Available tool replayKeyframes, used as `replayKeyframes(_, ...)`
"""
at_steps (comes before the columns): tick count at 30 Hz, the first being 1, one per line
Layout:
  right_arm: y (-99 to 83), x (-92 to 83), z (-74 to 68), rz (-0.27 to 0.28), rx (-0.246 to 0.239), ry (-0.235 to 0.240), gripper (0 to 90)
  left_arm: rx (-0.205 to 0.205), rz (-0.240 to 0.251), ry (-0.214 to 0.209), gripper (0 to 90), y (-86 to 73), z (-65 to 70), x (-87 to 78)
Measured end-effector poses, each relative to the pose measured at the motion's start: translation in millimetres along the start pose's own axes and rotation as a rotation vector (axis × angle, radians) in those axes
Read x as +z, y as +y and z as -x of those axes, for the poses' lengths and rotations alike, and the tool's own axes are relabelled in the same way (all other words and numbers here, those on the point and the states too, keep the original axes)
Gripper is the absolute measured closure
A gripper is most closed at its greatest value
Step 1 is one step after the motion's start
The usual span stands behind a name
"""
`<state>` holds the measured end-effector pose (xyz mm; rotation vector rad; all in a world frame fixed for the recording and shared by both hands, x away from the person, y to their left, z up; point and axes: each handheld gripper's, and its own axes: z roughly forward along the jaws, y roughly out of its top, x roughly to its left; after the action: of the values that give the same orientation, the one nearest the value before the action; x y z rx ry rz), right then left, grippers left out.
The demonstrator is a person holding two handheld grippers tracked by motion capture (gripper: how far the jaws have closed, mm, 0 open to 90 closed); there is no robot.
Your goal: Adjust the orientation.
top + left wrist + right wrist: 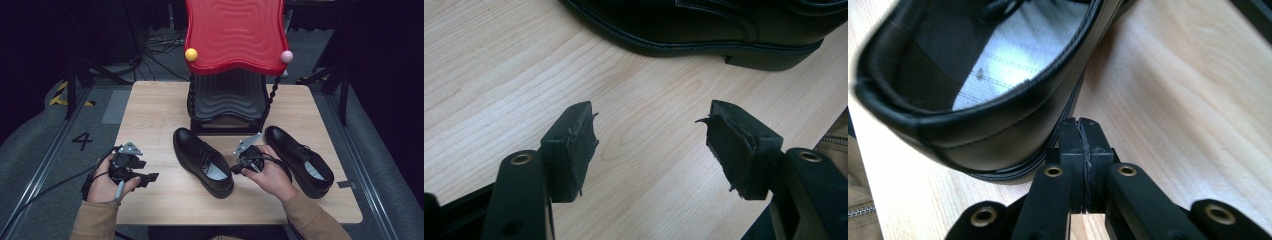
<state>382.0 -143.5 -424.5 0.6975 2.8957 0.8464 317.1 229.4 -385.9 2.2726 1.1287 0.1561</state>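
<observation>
Nearest the high camera: the person's tan sleeves point(98, 220) entering at the bottom edge, one hand on each tool. Left gripper point(148, 178) rests low over the table point(150, 110) near its left edge, jaws spread wide with bare wood between them; in the left gripper view the pads look frayed. Nothing held.

Right gripper point(1081, 131) sits between the two black shoes, jaws pressed together with nothing between them, tips just beside the heel wall of the left shoe point(202, 161). The right gripper view looks into that shoe's opening, with its pale insole point(1013, 55). Whether the tips touch the leather I cannot tell. The right shoe point(299, 159) lies apart, toe toward the black stand under the red rippled panel point(235, 32).

Judgement: the step in hand looks like nudging or squaring up the left shoe with closed jaws. To do it well, push low on the heel near the sole so that the shoe slides rather than tips, keep the stroke slow, and watch that the toe clears the stand. For a lift instead, open first and bite the heel collar.
</observation>
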Motion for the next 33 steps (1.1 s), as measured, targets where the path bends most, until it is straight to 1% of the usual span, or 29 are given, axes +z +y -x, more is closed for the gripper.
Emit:
replayKeyframes(2,1.8,-7.0,-1.9,0.018,0.002,-0.005,83.9,-0.001,0.000,0.000,36.4,-0.1,0.1,0.0)
replayKeyframes(3,2.7,-11.3,-2.9,0.034,0.004,0.006,82.0,-0.001,0.000,0.000,36.4,-0.2,0.1,0.0)
replayKeyframes(4,2.7,-11.3,-2.9,0.034,0.004,0.006,82.0,-0.001,0.000,0.000,36.3,-0.2,0.1,0.0)
replayKeyframes(5,3.8,-16.6,-4.5,0.048,0.012,0.012,80.8,-0.001,0.000,0.000,36.3,-0.4,-0.1,-0.1)
replayKeyframes(6,5.7,-25.2,-7.3,0.068,0.007,0.013,78.5,-0.001,0.000,0.001,36.3,-0.5,-0.1,-0.2)
replayKeyframes(7,6.7,-29.7,-8.9,0.081,0.005,0.020,77.5,-0.009,-0.003,-0.002,36.4,-0.9,0.1,-0.2)
replayKeyframes(8,8.5,-36.7,-12.1,0.103,-0.003,0.032,76.3,-0.010,-0.002,-0.001,36.4,-1.1,0.1,-0.1)
replayKeyframes(10,11.7,-47.1,-20.2,0.129,-0.017,0.050,73.0,-0.007,-0.006,-0.001,36.4,-1.2,0.1,0.2)
replayKeyframes(11,13.2,-50.2,-24.4,0.140,-0.030,0.064,72.1,-0.010,-0.005,-0.002,36.4,-1.3,0.6,0.6)
replayKeyframes(12,15.4,-52.5,-30.1,0.153,-0.054,0.079,70.8,-0.010,-0.006,-0.004,36.4,-1.4,0.8,0.9)
replayKeyframes(13,15.4,-52.5,-30.1,0.153,-0.054,0.079,70.8,-0.010,-0.006,-0.004,36.4,-1.4,0.8,0.9)
replayKeyframes(14,19.7,-52.6,-40.5,0.156,-0.084,0.101,69.3,-0.012,-0.007,-0.006,36.3,-2.0,0.5,1.3)
replayKeyframes(15,21.5,-50.2,-44.3,0.148,-0.096,0.111,68.5,-0.013,-0.011,-0.008,36.4,-2.4,0.0,1.1)
replayKeyframes(16,21.5,-50.2,-44.3,0.148,-0.096,0.111,68.5,-0.013,-0.011,-0.008,36.4,-2.4,0.0,1.1)
replayKeyframes(17,22.6,-47.6,-46.3,0.141,-0.109,0.116,68.1,-0.014,-0.004,-0.007,36.4,-3.3,-1.2,1.6)
replayKeyframes(18,23.9,-42.3,-49.3,0.128,-0.113,0.127,67.4,-0.023,-0.007,-0.009,36.4,-4.5,-1.7,1.2)
replayKeyframes(19,25.0,-35.9,-50.7,0.113,-0.122,0.134,67.1,-0.021,-0.006,-0.007,36.4,-5.3,-2.4,1.1)
replayKeyframes(21,26.6,-24.9,-52.0,0.087,-0.134,0.132,66.3,-0.029,-0.010,-0.013,36.4,-7.3,-2.1,0.0)
replayKeyframes(23,28.4,-10.5,-53.2,0.073,-0.143,0.143,65.6,-0.029,-0.008,-0.003,36.4,-9.3,-2.4,-1.2)
replayKeyframes(24,29.5,-5.8,-53.8,0.065,-0.147,0.142,65.6,-0.033,-0.010,-0.006,36.4,-10.6,-2.5,-1.6)
replayKeyframes(26,31.5,2.3,-54.5,0.039,-0.158,0.142,65.7,-0.042,-0.006,0.003,36.4,-14.1,-3.5,-3.7)
replayKeyframes(27,31.5,2.3,-54.5,0.039,-0.158,0.142,65.7,-0.042,-0.006,0.003,36.4,-14.1,-3.5,-3.7)
replayKeyframes(28,32.2,10.1,-54.2,0.008,-0.165,0.151,65.7,-0.042,-0.006,0.003,36.4,-14.1,-3.5,-3.7)
replayKeyframes(29,32.2,10.1,-54.2,0.008,-0.165,0.151,66.3,-0.045,-0.006,0.005,36.4,-15.7,-3.8,-5.2)
replayKeyframes(31,32.9,18.3,-54.4,-0.012,-0.180,0.144,69.0,-0.044,-0.001,0.014,36.4,-17.4,-3.8,-6.5)
replayKeyframes(33,34.5,21.9,-54.8,-0.031,-0.192,0.138,73.7,-0.054,-0.002,0.008,36.4,-19.7,-3.6,-7.6)
